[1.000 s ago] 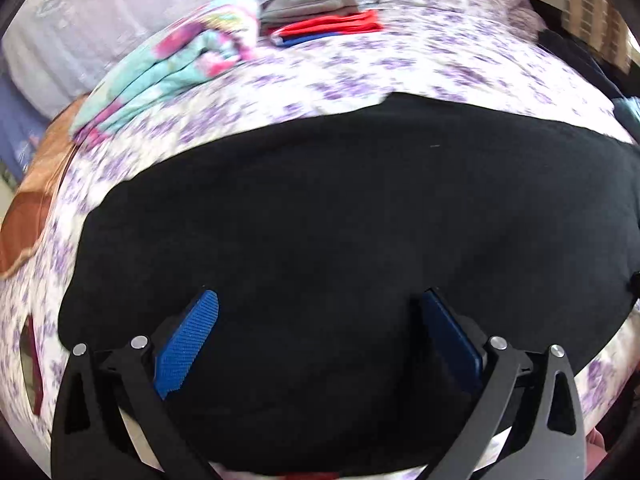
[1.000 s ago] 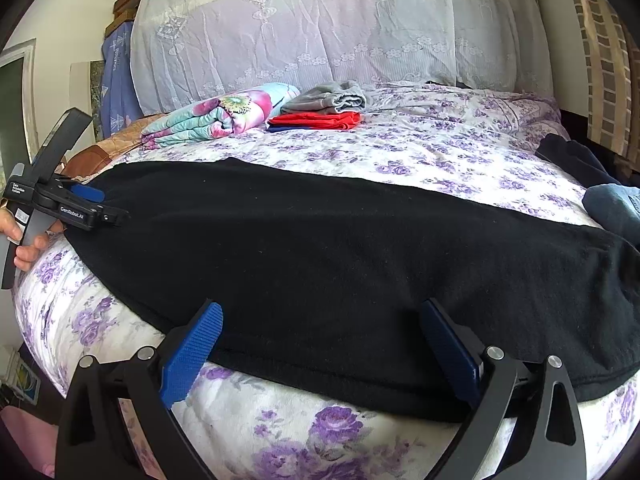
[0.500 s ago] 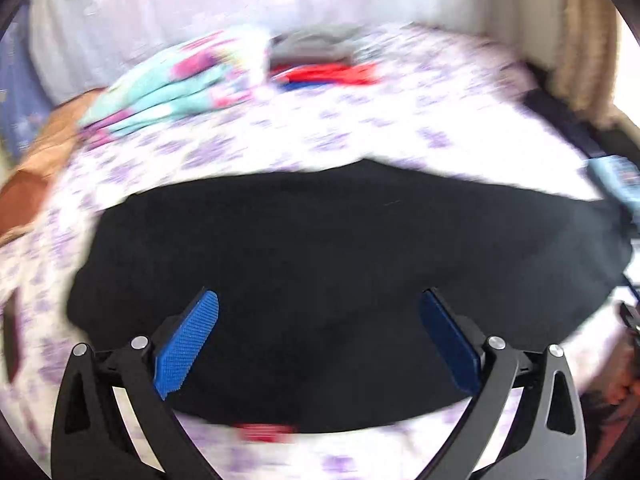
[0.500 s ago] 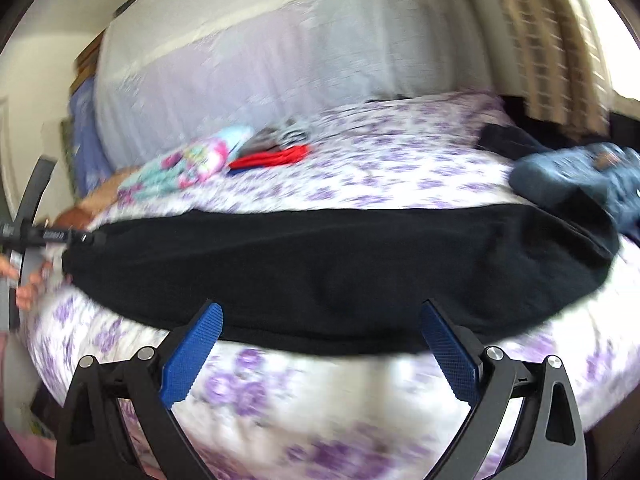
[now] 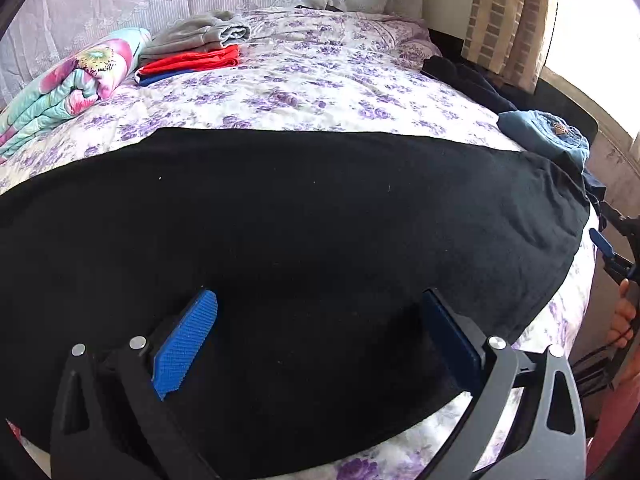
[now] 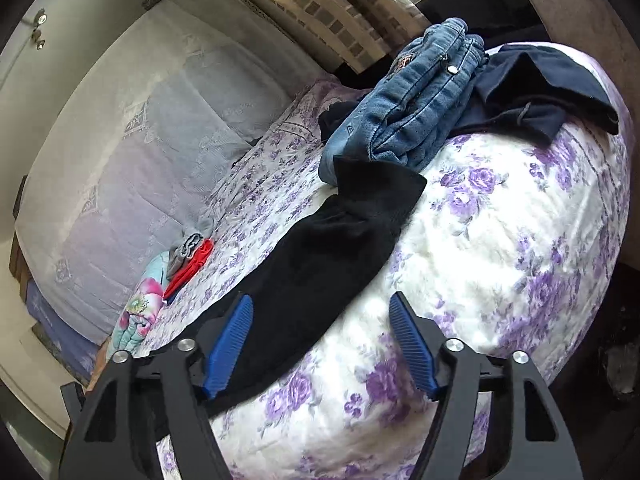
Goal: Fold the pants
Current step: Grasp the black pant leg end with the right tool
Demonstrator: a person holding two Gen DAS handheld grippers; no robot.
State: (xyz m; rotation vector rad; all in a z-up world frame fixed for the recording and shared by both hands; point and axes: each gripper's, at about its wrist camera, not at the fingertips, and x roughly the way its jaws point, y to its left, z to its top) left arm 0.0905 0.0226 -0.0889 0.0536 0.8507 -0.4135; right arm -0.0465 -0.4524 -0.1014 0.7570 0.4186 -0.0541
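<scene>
Left wrist view first: the left gripper point(image 5: 316, 344) hangs right over the pants point(image 5: 280, 248), jaws wide apart with nothing between them; the pants lie flat on the bed point(image 5: 320, 80) as one long black strip, and the long way runs from side to side across this view; the near edge sits close to the front of the bed, just below the jaws. Far on the right of this view the right gripper point(image 5: 612, 248) shows small, just past the end of the strip. In the right wrist view the right gripper point(image 6: 320, 344) looks along the pants point(image 6: 332, 240), so the strip runs away from it toward the jeans point(image 6: 412, 104); its jaws are apart too and hold nothing; the left blue pad sits over the black edge, the right pad over bare flowery sheet. My guess is that each gripper needs one end, and the right one is nearer the end by the jeans.

The pants look soft, thick and fuzzy, with tiny bits of lint; the sheet is white with purple flowers; the jeans are stiff blue denim in a bunched heap; a dark top point(image 6: 540, 84) lies limp beside them.
</scene>
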